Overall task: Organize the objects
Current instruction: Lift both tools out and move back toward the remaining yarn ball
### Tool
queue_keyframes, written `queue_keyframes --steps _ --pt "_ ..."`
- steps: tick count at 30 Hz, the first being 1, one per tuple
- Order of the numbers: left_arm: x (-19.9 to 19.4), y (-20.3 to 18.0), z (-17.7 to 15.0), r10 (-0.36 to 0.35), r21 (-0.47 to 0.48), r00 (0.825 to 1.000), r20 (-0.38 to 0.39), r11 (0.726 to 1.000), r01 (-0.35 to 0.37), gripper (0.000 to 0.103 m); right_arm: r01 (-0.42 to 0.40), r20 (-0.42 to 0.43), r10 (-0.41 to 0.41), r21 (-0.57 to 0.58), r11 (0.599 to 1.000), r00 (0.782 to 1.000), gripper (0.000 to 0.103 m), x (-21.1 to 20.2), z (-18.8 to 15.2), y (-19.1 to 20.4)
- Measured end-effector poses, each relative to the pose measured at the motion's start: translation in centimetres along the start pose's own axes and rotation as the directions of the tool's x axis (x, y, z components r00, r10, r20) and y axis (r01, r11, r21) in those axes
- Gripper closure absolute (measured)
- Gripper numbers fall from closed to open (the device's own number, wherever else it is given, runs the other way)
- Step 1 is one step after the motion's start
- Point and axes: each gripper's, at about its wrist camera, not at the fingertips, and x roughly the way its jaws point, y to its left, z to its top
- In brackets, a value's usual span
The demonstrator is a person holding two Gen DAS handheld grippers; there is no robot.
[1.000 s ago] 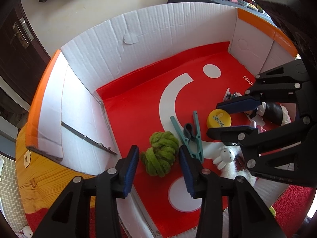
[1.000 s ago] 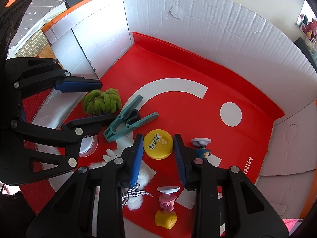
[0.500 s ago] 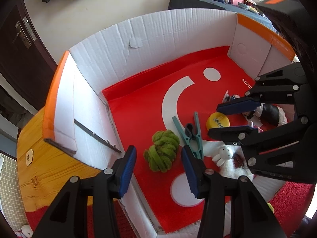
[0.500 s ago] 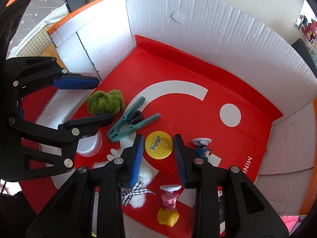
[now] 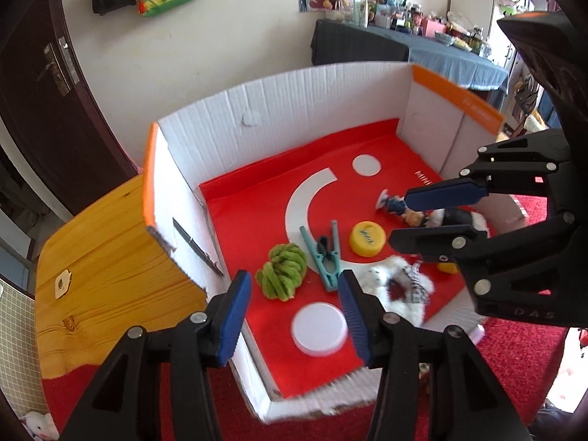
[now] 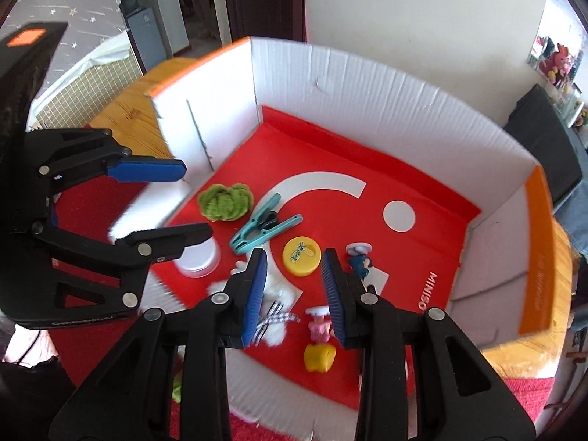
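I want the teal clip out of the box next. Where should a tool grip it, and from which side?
Probably from above, across the clip's joined end near the white lid. The clip lies flat, its two arms splay apart at the far end, and the floor around it is bare.

Bright daylight fills both views; the white box [image 5: 312, 110] walls are evenly lit, almost glaring; its red floor carries soft shadows beside the left wall; fisheye bending curves the box rim, corners go black; the box's near edge is motion-blurred.
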Motion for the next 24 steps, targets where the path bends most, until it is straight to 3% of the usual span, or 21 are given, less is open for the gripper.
queue_keyframes --steps 6,20,22,23,24 --pt "0.9 -2.3 0.4 -0.006 -0.018 0.998 0.068 1.000 0.007 0.051 0.013 0.081 -0.015 0.024 1.000 0.997 0.073 -2.1 -1.4 -1.2" --pt "-3.0 -5.0 -2.9 0.000 -0.070 0.974 0.225 0.997 0.016 0.040 0.020 0.240 -0.043 0.098 0.995 0.970 0.073 -7.7 -6.5 0.0" --pt "-3.2 -5.4 -3.3 0.004 -0.071 0.971 0.238 0.997 0.014 0.037 0.027 0.256 -0.054 0.106 0.994 0.965 0.064 -8.3 -7.2 0.1" --pt "-3.3 -5.7 -3.5 0.008 -0.072 0.969 0.246 0.997 0.010 0.037 0.032 0.268 -0.061 0.111 0.993 0.962 0.049 -8.4 -7.6 0.2" --pt "-3.4 -5.9 -3.6 0.011 -0.073 0.968 0.251 0.997 0.007 0.037 0.038 0.291 -0.071 0.115 0.993 0.954 0.043 -8.8 -8.1 0.3"
